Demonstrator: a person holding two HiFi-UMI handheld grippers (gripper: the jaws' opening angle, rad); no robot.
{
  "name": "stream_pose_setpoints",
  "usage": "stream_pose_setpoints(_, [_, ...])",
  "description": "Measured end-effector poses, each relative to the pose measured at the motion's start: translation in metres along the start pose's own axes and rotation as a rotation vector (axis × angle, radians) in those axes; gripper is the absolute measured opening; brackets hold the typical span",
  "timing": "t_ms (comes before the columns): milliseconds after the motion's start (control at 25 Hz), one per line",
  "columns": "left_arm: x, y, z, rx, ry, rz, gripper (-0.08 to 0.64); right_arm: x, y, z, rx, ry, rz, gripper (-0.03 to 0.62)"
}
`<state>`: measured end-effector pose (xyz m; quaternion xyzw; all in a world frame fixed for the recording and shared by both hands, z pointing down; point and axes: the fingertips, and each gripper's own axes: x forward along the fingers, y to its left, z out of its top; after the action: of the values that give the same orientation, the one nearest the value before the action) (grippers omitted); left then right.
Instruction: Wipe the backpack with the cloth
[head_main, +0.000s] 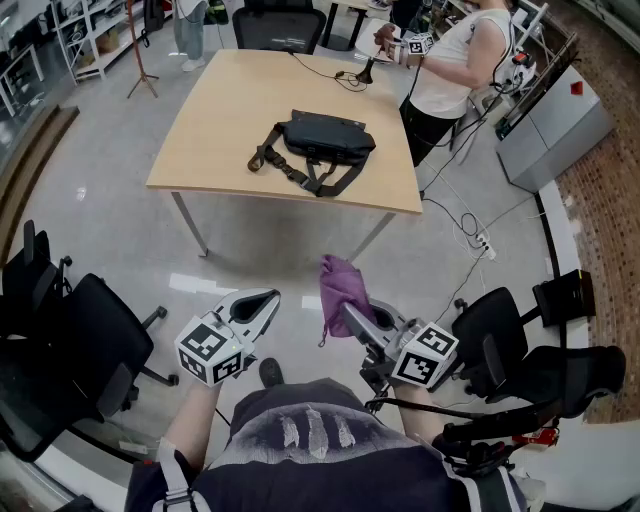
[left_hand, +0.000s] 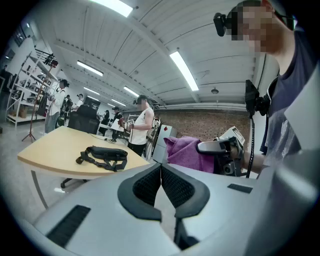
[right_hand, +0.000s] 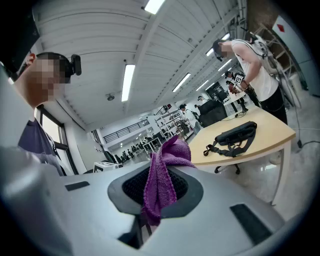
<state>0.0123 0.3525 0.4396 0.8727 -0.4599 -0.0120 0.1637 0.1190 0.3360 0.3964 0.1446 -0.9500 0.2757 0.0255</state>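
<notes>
The head camera looks steeply down, with the left gripper (head_main: 268, 300) and right gripper (head_main: 352, 314) close beneath it and the pale wooden table (head_main: 220, 120) farther off. Each gripper camera sits right behind its own jaws, low, tilted up towards the white panelled ceiling (left_hand: 150, 45). All three views share that table and the black fabric backpack (head_main: 325, 135) on it. The left gripper view also catches the right gripper and its purple knitted cloth (left_hand: 186, 152) side-on.

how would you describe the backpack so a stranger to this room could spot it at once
Find the light wooden table on the grey floor. The backpack is the black bag lying flat on it, with straps trailing toward the near edge. It is bulky, unlike the thin cable at the far edge.
</notes>
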Motion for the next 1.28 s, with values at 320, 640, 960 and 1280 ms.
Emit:
stream_pose_setpoints(320, [-0.001, 0.058, 0.066, 0.088, -0.093, 0.006, 0.011, 0.064, -0.012, 0.032, -0.16, -0.005, -0.023, 0.031])
stream_pose_setpoints(640, [0.037, 0.114, 0.074, 0.06, -0.038, 0.068, 0.011, 0.101, -0.067, 0.067, -0.203, -0.009, -0.01, 0.031])
stream_pose_setpoints(960, [0.144, 0.161, 0.088, 0.019, 0.07, 0.106, 0.011, 0.116, -0.168, 0.099, -0.157, 0.066, 0.035, 0.032])
stream_pose_setpoints(1280, [0.275, 0.174, 0.138, 0.139, 0.098, 0.045, 0.011, 0.103, -0.294, 0.161, -0.136, 0.056, -0.035, 0.032])
